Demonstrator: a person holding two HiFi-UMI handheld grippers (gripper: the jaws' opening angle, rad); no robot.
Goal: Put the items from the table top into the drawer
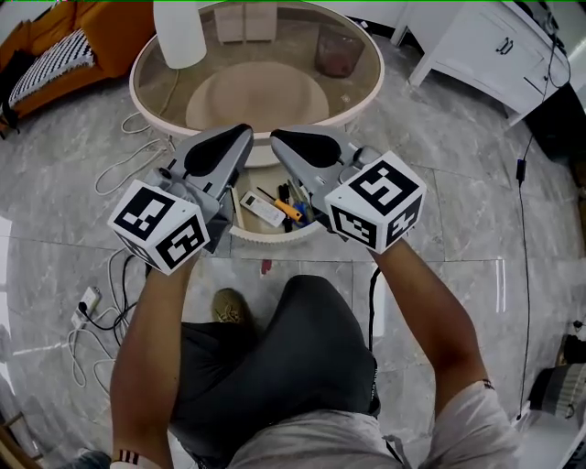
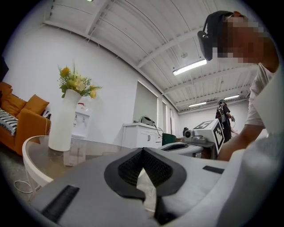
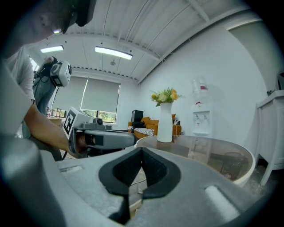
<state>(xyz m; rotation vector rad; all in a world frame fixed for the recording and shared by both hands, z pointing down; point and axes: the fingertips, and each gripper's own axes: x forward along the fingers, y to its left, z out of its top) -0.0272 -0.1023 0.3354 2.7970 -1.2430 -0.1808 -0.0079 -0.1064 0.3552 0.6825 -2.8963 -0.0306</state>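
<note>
Left hand-held gripper [image 1: 236, 139]: jaws clenched, nothing between the pads. It is held level over the near edge of the bench [image 1: 302, 55], nose toward the far edge.

Drawer [image 1: 261, 235]: pulled open at the bench's near edge, directly under and between the two noses. Inside, left to right:
- a white remote-like bar [image 1: 263, 210], long axis running diagonally from near the left wall toward the drawer front
- an orange-handled tool [image 1: 287, 209] just beside it
- dark pen-like pieces, partly hidden by the right unit

Right hand-held gripper [image 1: 284, 139]: also clenched and empty, just beside the left, same heading. Neither is clearly nearer the drawer.

Bench top, far edge, left to right: white vase [image 1: 179, 32], clear box [image 1: 245, 22], brownish glass cup [image 1: 338, 53]. All stand well apart from both noses, and no small loose items show on the glass.

Judgement: the small items look stowed already. Any further pick means reaching to the far edge, the cup lying on the right unit's side.
</note>
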